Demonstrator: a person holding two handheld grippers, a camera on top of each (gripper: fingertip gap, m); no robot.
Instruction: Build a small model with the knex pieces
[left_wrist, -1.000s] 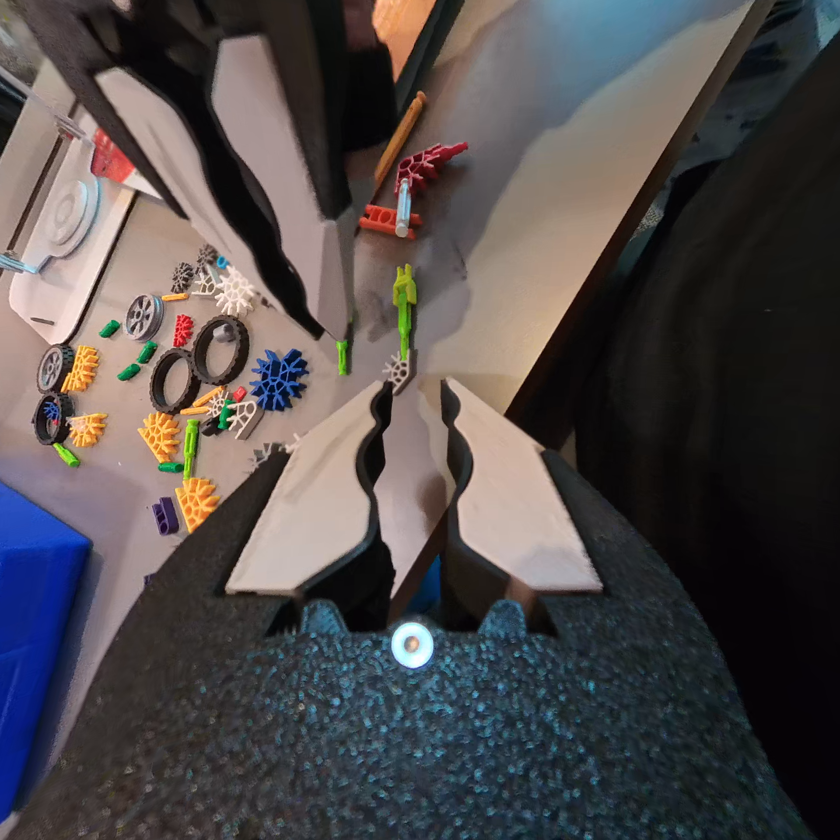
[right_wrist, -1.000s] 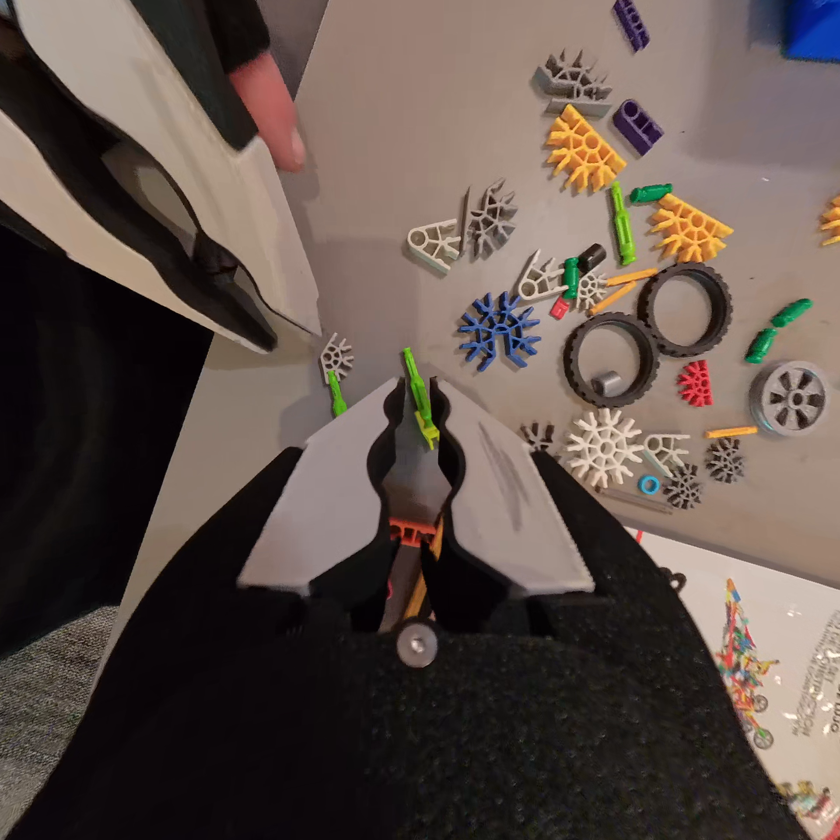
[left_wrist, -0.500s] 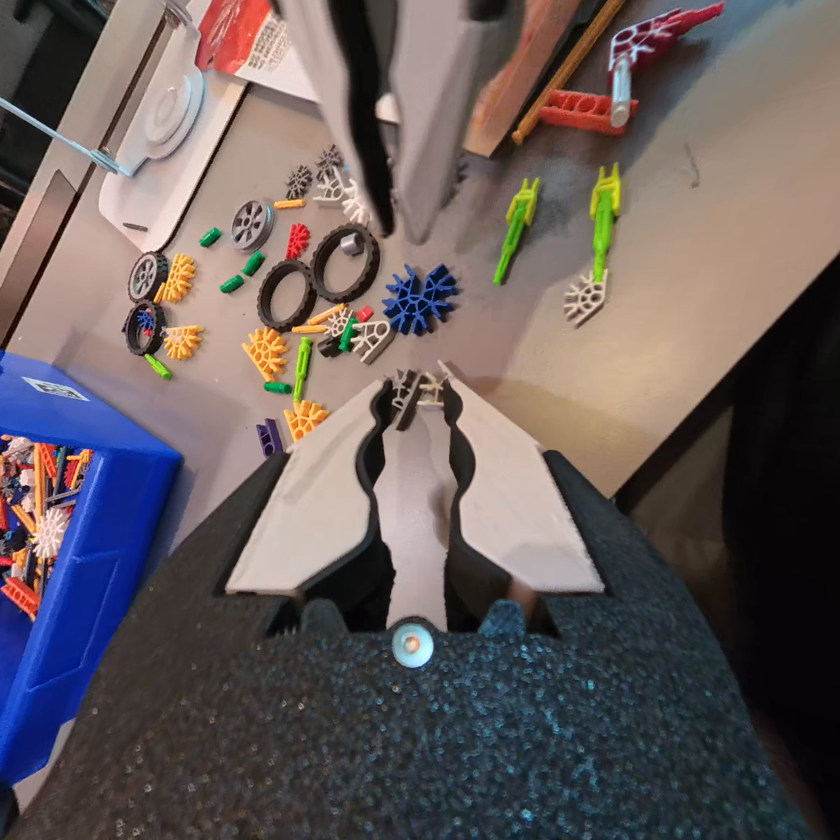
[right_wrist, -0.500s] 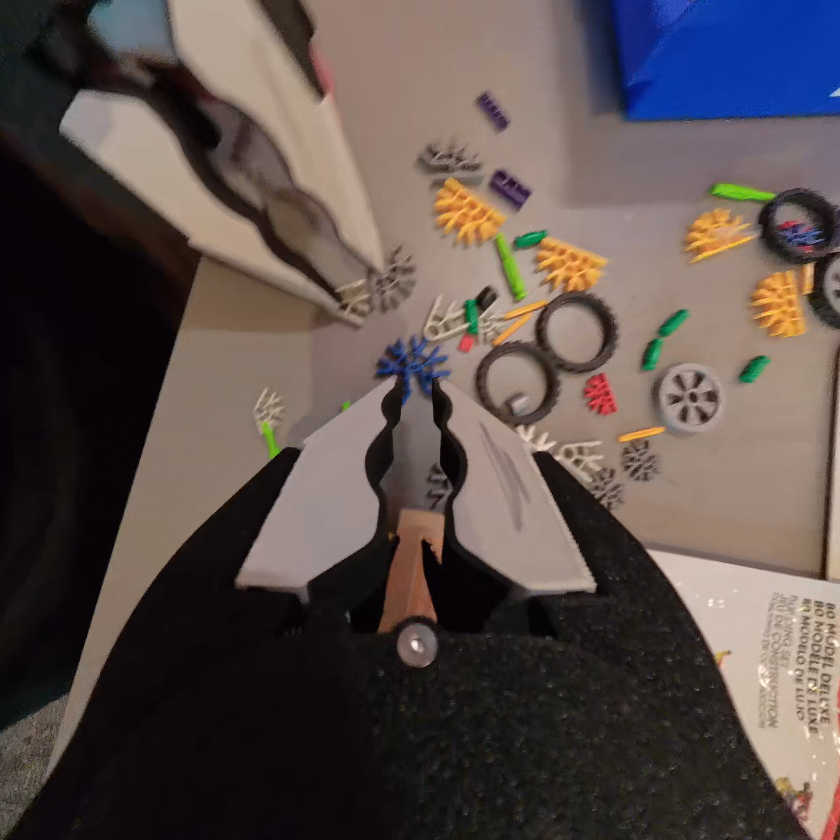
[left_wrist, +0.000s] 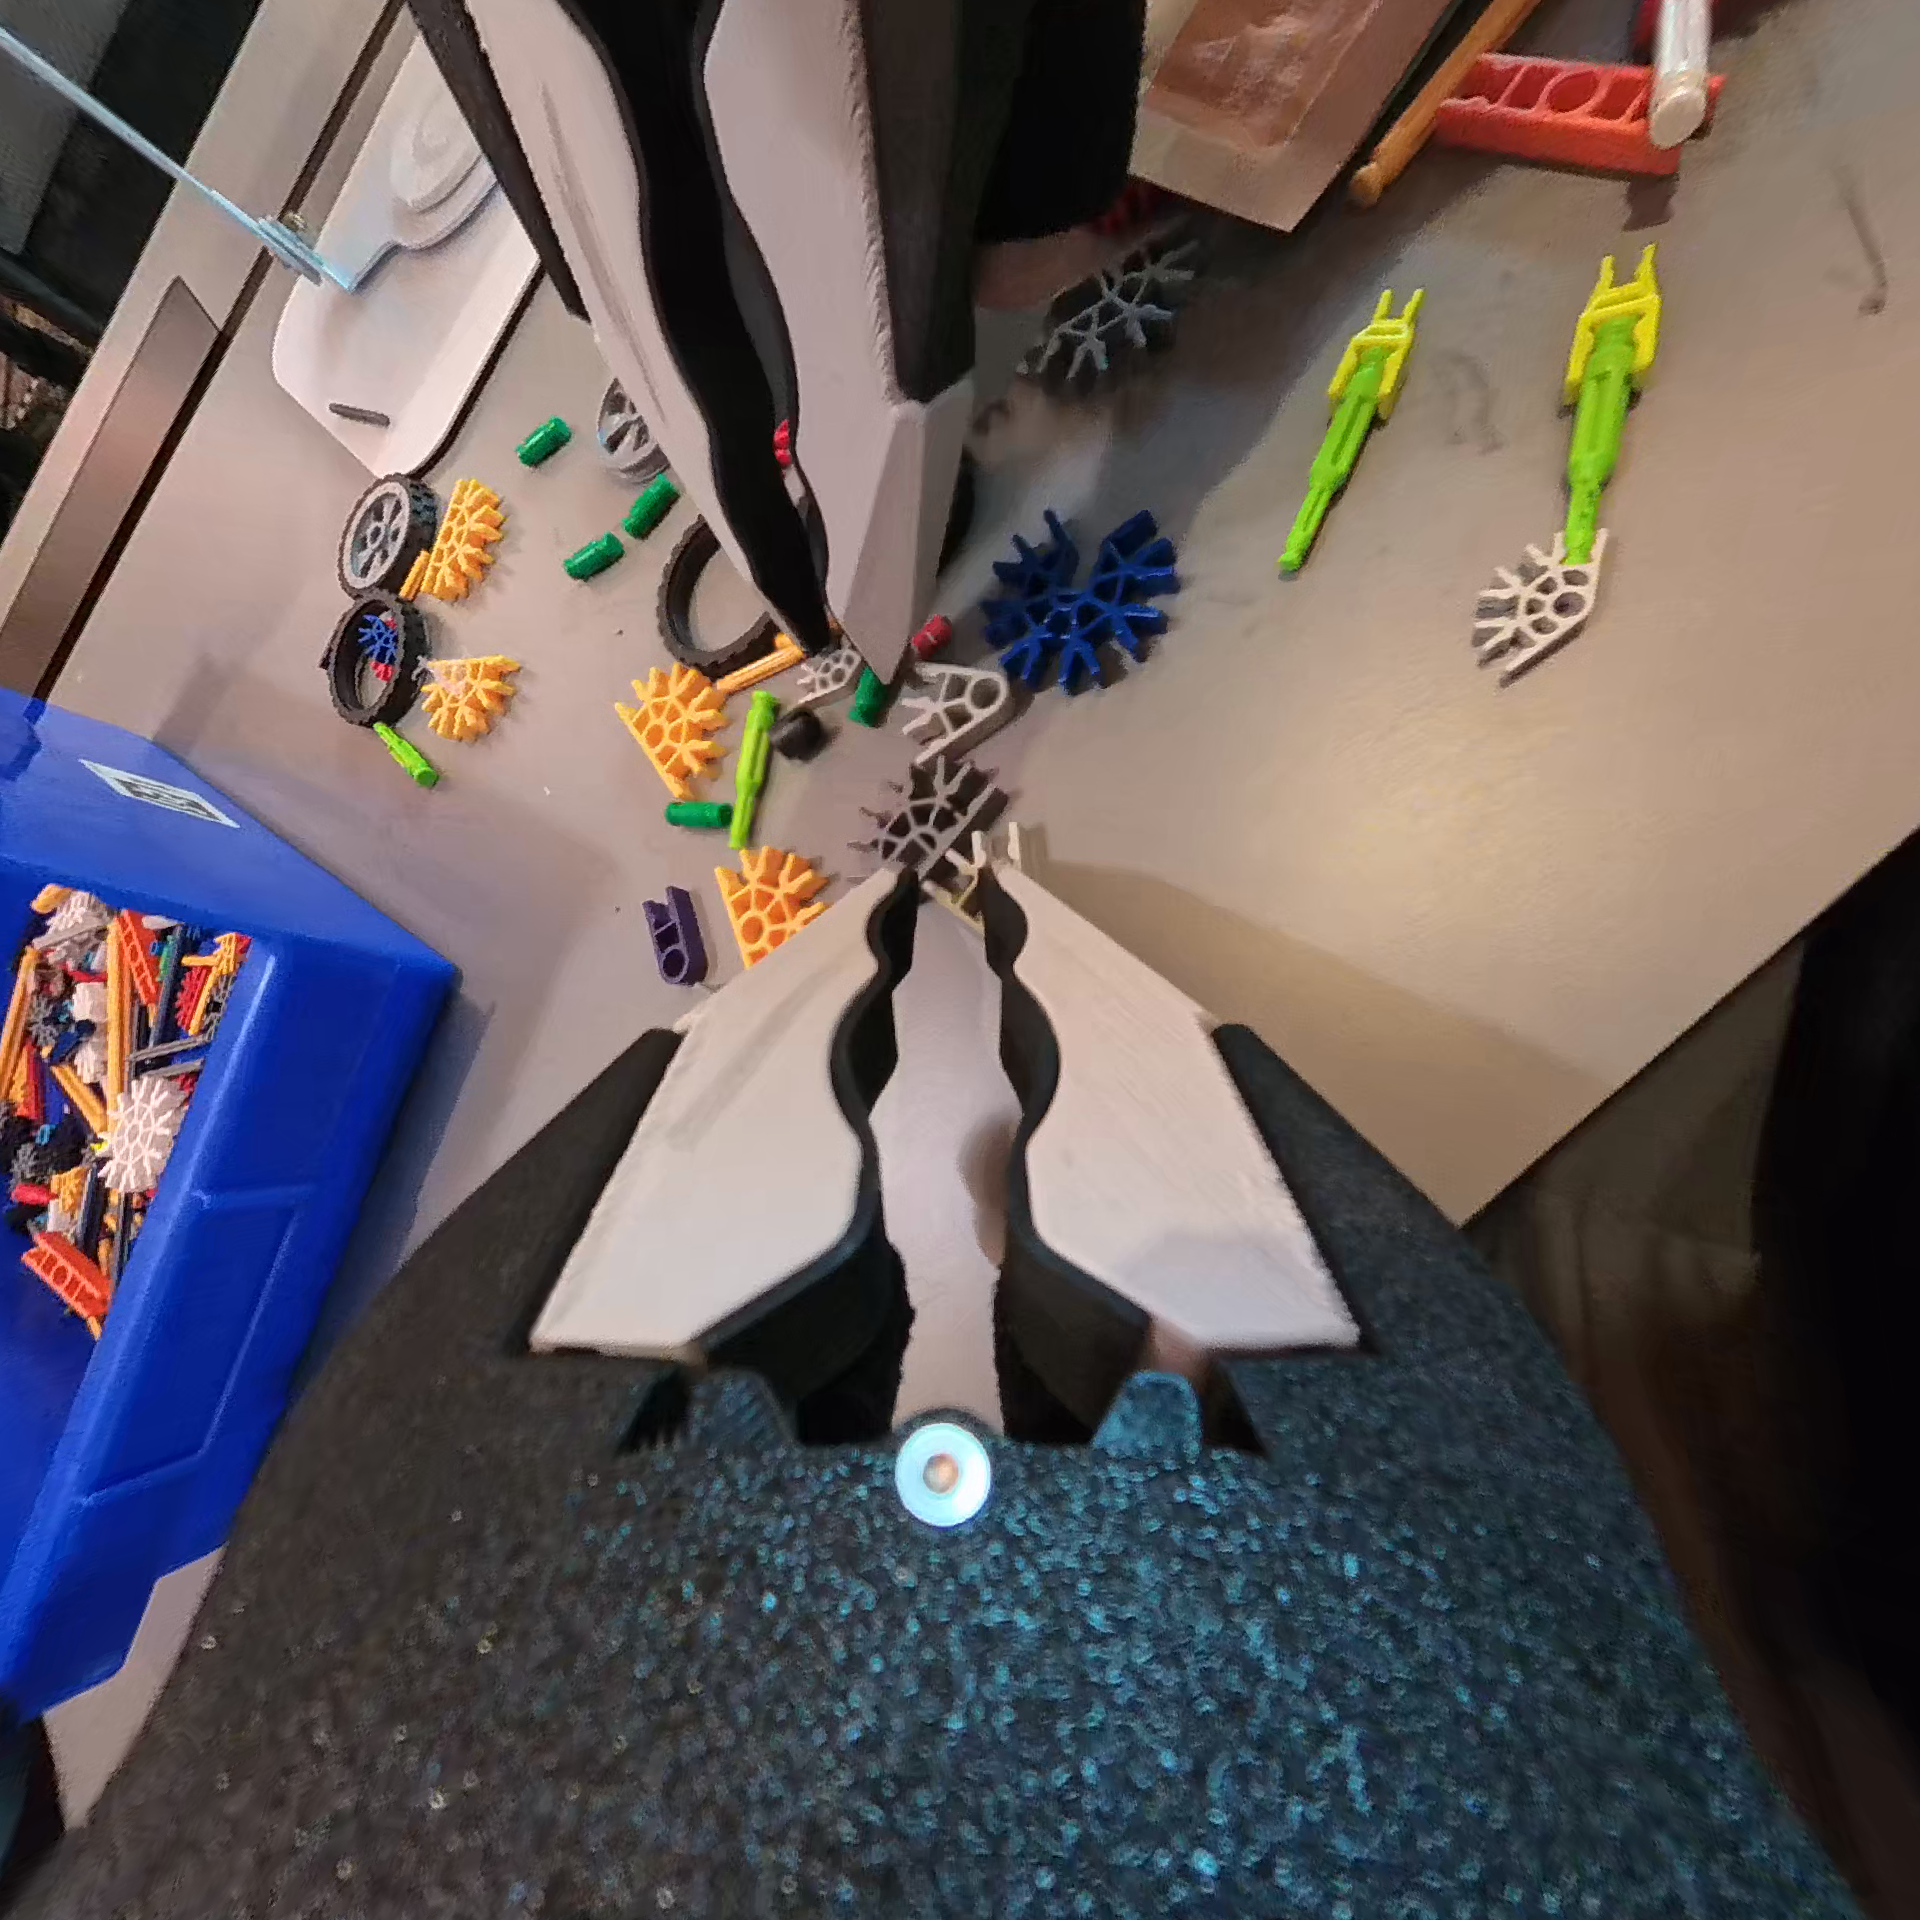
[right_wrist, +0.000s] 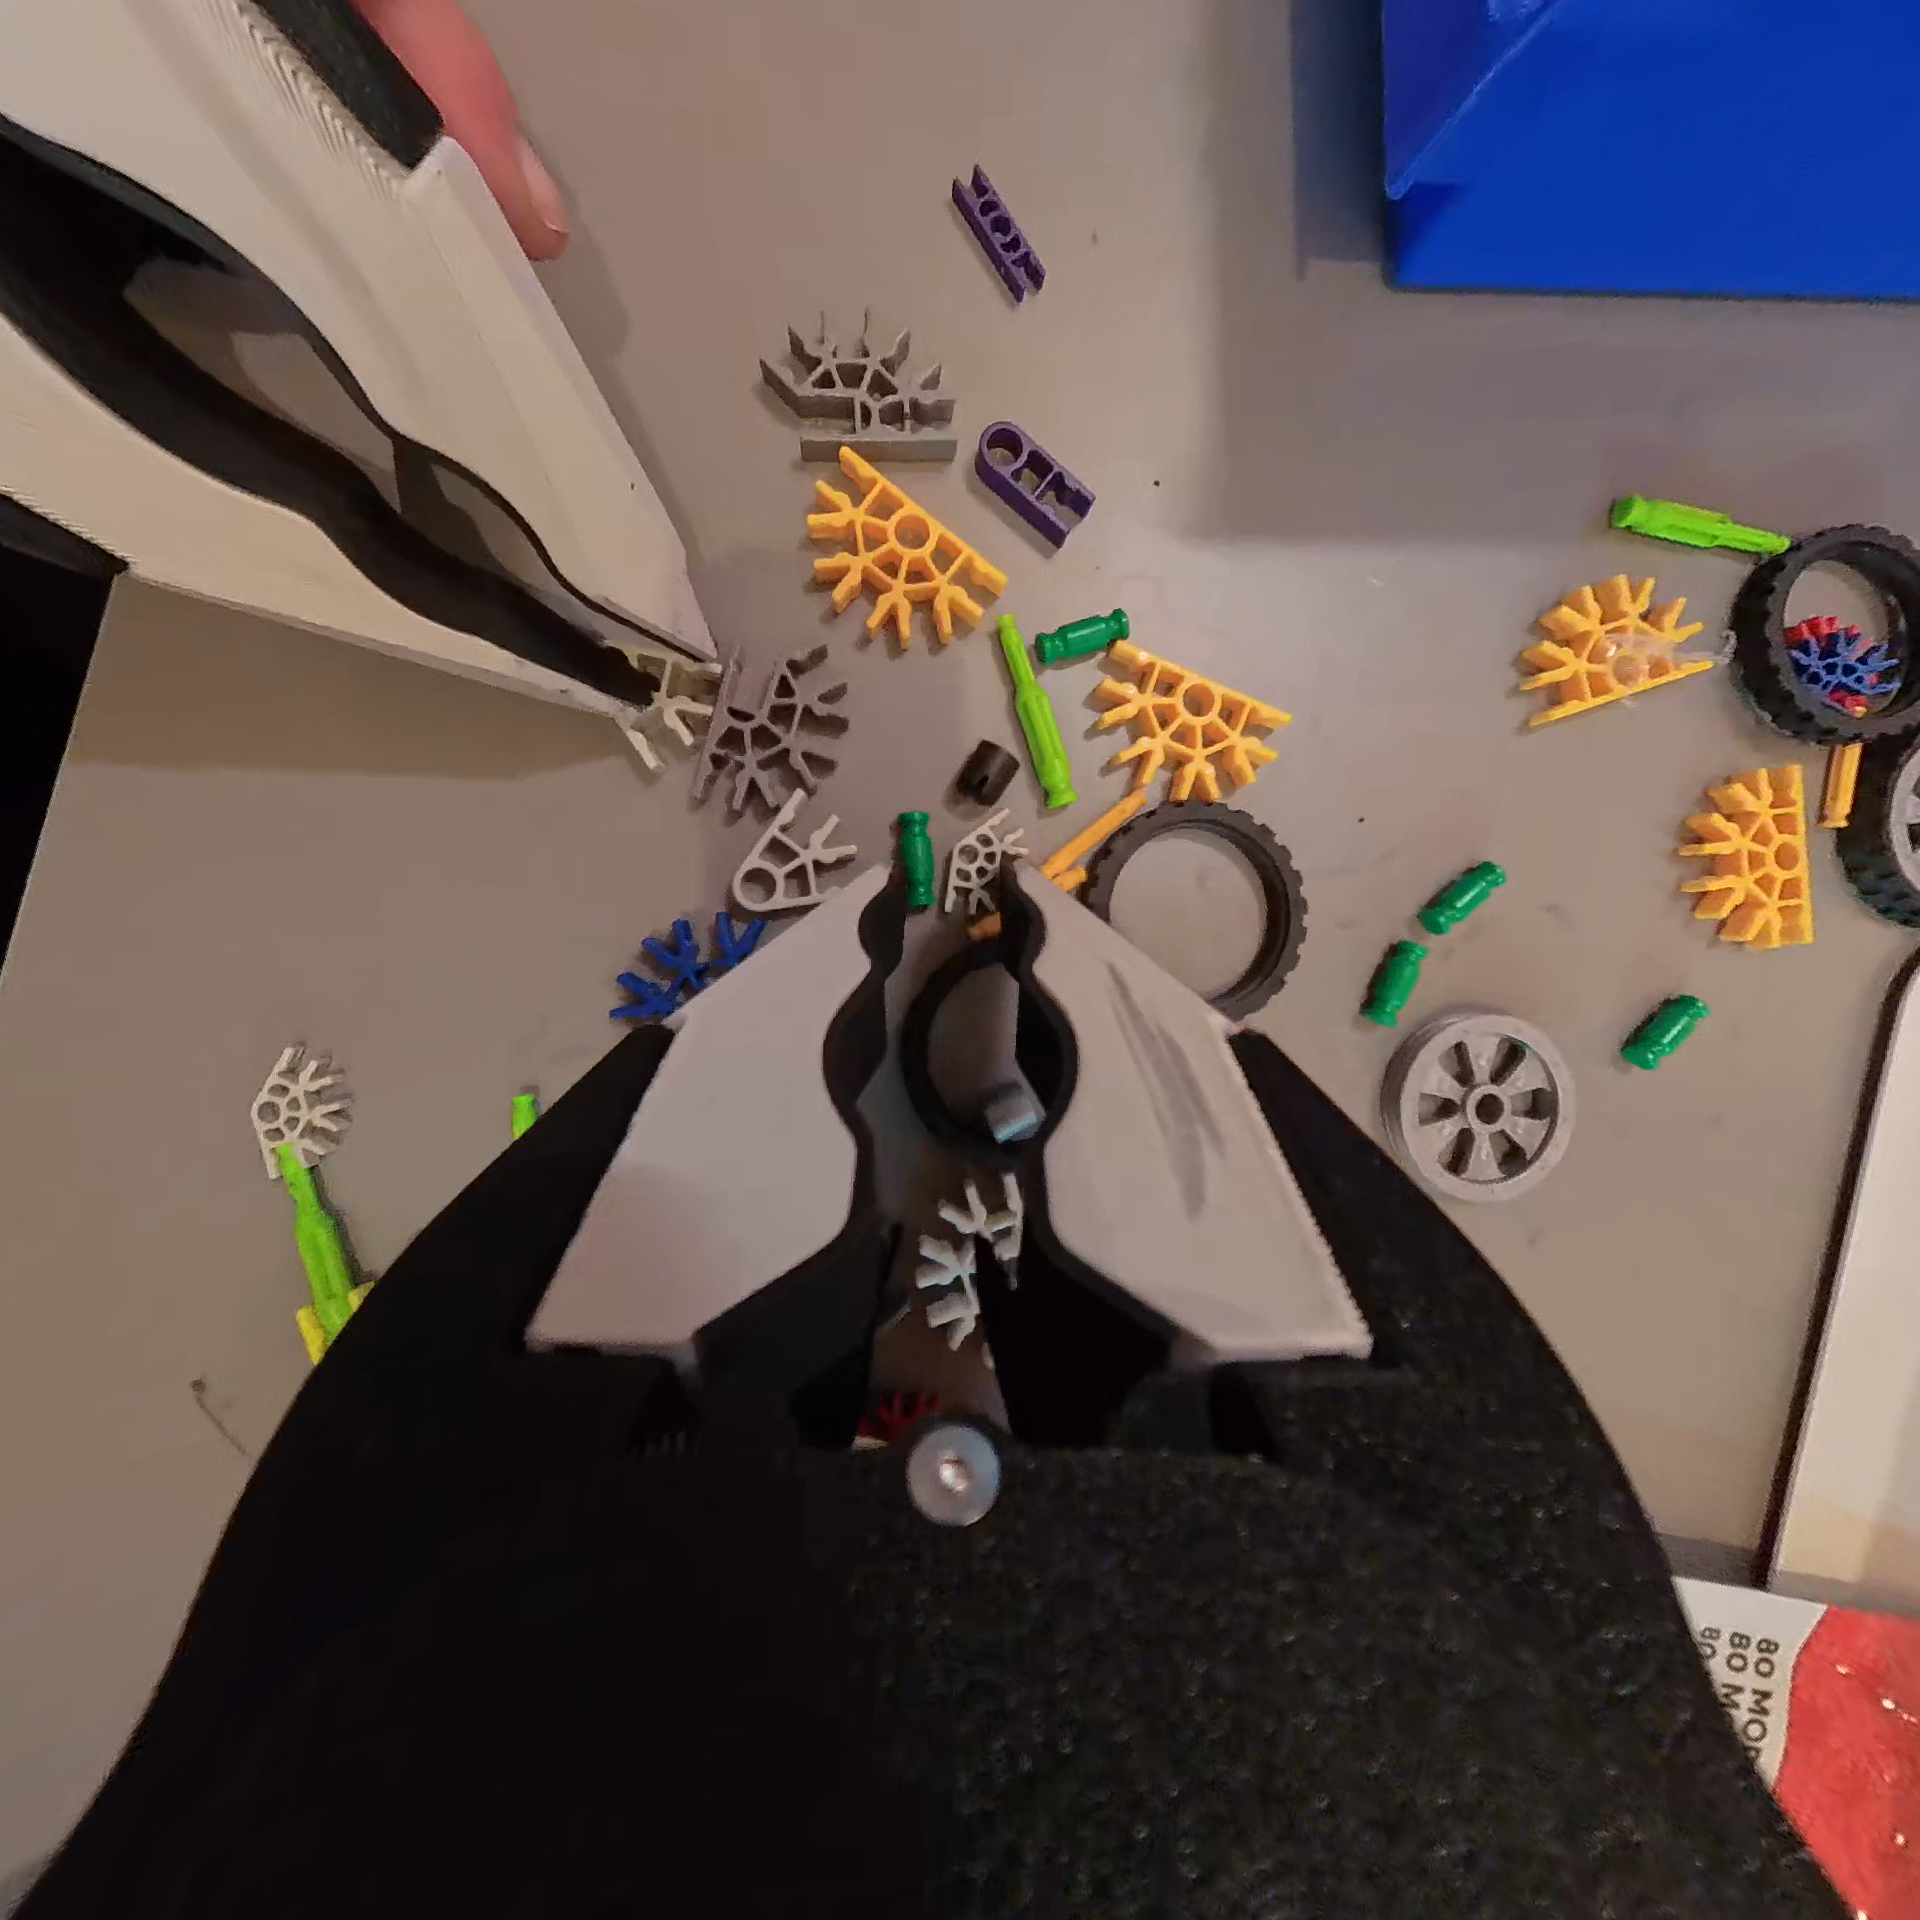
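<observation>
My left gripper (left_wrist: 948, 883) is shut on a small cream connector (left_wrist: 987, 868) at the near edge of a pile of toy parts. A dark grey connector (left_wrist: 930, 816) lies touching it. The right wrist view shows the same grip (right_wrist: 675, 691) on the cream connector (right_wrist: 670, 712). My right gripper (right_wrist: 951, 888) is narrowly open and low over the pile. A small light-grey connector (right_wrist: 977, 857) and a short dark-green rod (right_wrist: 915, 871) lie at its tips. In the left wrist view it (left_wrist: 852, 655) comes down from above, close to my left gripper.
A blue bin (left_wrist: 208, 1143) of parts stands on the left. Black tyres (right_wrist: 1195, 914), yellow connectors (right_wrist: 904, 551), a grey wheel hub (right_wrist: 1475, 1107) and a blue connector (left_wrist: 1081, 603) are scattered about. Two lime rods (left_wrist: 1351, 426) lie near the table edge (left_wrist: 1558, 1132). A booklet (right_wrist: 1818, 1714) lies nearby. Left tips to right tips: about 6 centimeters.
My right gripper let go of the lime rod and moved over the pile. My left gripper moved from the table edge to the pile and shut on the cream connector.
</observation>
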